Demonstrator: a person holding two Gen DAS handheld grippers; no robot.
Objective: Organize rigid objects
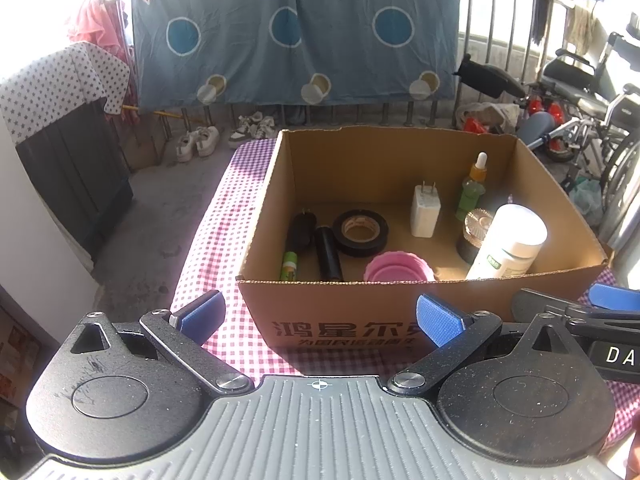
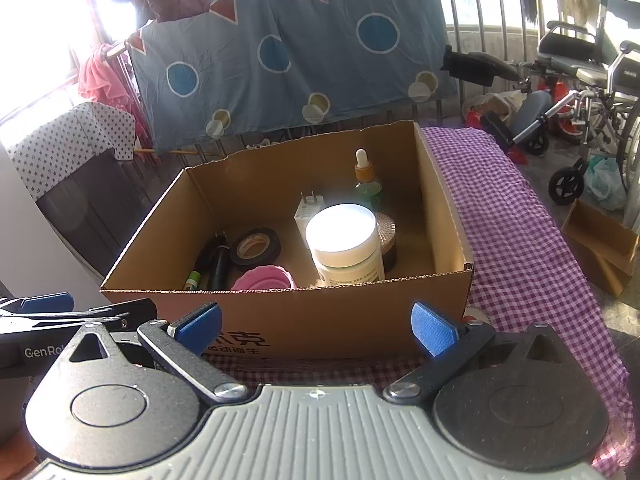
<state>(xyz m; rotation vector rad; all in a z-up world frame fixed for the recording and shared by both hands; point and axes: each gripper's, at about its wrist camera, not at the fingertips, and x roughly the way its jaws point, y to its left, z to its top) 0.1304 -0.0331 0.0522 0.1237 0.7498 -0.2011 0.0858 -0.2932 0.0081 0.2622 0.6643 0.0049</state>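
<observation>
We hold left gripper (image 1: 318, 316) and right gripper (image 2: 316, 326) with jaws spread, empty; cardboard box (image 1: 256, 312) dead ahead, white jar (image 2: 346, 244) nearer right.

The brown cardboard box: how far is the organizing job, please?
Mostly done, it seems. The brown cardboard box already holds a black tape roll, a white plug adapter, a green dropper bottle, a white lidded jar and a pink ribbed cup. Nothing is in hand: left gripper and right gripper are open. No loose item shows on the checked tablecloth.
</observation>
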